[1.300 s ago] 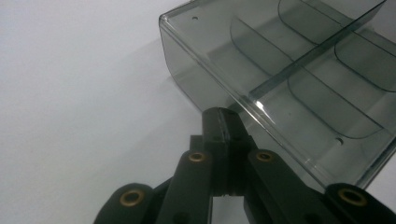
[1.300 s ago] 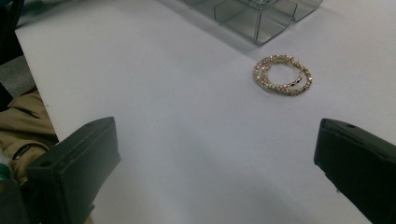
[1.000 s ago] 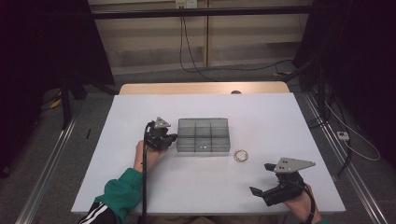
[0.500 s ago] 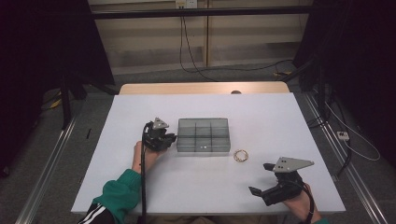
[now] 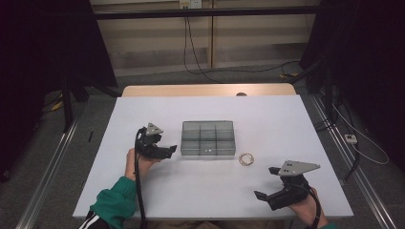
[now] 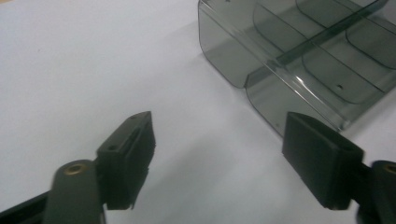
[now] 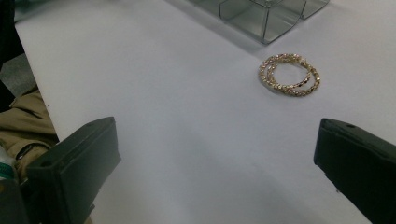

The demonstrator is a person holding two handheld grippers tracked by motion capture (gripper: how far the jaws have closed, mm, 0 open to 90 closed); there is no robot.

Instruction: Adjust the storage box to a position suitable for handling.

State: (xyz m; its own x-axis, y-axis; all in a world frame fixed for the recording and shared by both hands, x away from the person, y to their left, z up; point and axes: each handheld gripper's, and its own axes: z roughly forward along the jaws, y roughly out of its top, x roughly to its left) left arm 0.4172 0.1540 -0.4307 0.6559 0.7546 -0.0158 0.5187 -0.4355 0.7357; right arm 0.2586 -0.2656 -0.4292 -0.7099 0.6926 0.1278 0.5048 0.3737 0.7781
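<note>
A clear grey compartment box (image 5: 183, 138) sits mid-table; in the left gripper view its near corner (image 6: 261, 88) lies just ahead. My left gripper (image 5: 171, 151) is just left of the box. Its jaws have just been opening, and my left gripper (image 6: 219, 154) has only bare table between them. A gold beaded bracelet (image 5: 246, 159) lies right of the box's front corner. My right gripper (image 5: 265, 182) rests open near the front right edge. In its own view the bracelet (image 7: 290, 74) lies ahead and to the right of my right gripper (image 7: 215, 163), well clear of both jaws.
The white table (image 5: 143, 109) extends around the box. A wooden tabletop (image 5: 205, 90) adjoins its far edge. A green sleeve (image 5: 112, 200) reaches in at front left. Cables run across the floor beyond.
My left gripper's jaws have gone from closed to wide open, and it has drawn back slightly to the left, away from the box's left side. The right gripper has stayed still.
</note>
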